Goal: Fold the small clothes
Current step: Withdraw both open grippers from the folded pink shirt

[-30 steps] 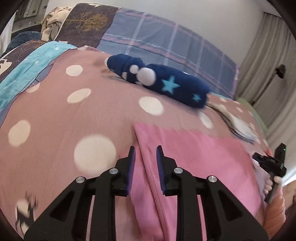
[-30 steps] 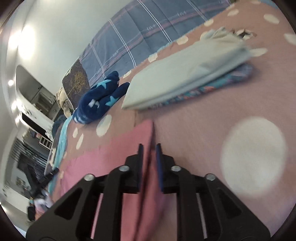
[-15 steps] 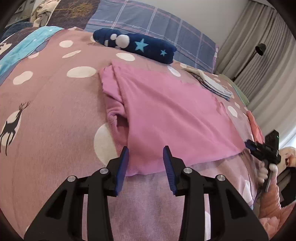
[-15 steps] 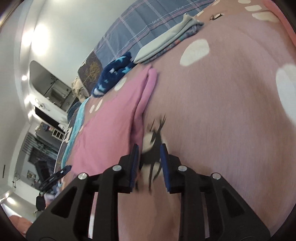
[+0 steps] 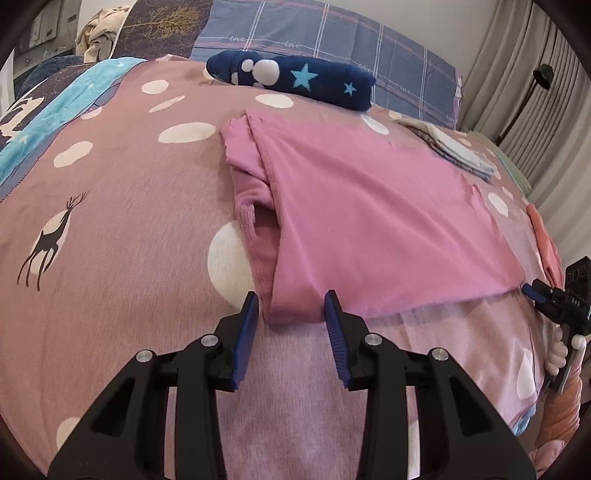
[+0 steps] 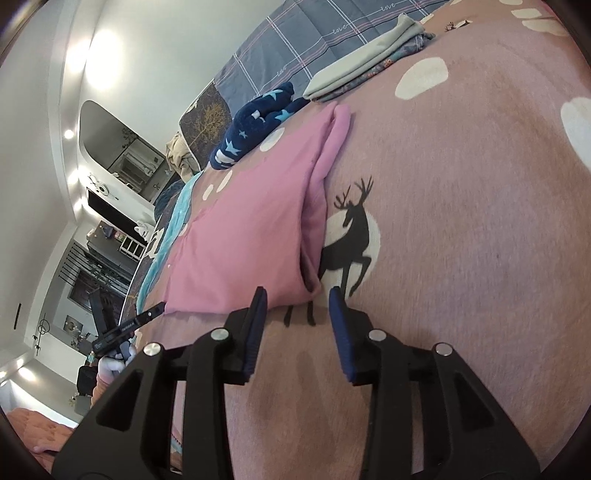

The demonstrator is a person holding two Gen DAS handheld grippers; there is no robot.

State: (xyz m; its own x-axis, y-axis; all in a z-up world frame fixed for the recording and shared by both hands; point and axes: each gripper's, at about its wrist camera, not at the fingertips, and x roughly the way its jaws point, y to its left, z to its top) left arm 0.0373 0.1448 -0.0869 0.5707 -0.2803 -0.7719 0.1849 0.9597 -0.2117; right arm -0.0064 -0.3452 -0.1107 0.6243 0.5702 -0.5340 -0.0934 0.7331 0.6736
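Observation:
A pink garment lies folded flat on the pink dotted bedspread. It also shows in the right wrist view. My left gripper is open and empty, its jaws on either side of the garment's near left corner. My right gripper is open and empty, just short of the garment's near right corner, over a black deer print. The right gripper shows at the right edge of the left wrist view. The left gripper shows in the right wrist view.
A rolled navy star-print garment lies at the far side of the bed. A stack of folded pale clothes sits at the far right. A plaid pillow is behind. An orange cloth lies at the bed's right edge.
Both grippers let go of the pink garment, opened and drew back toward the near edge. The garment now lies folded on the bed.

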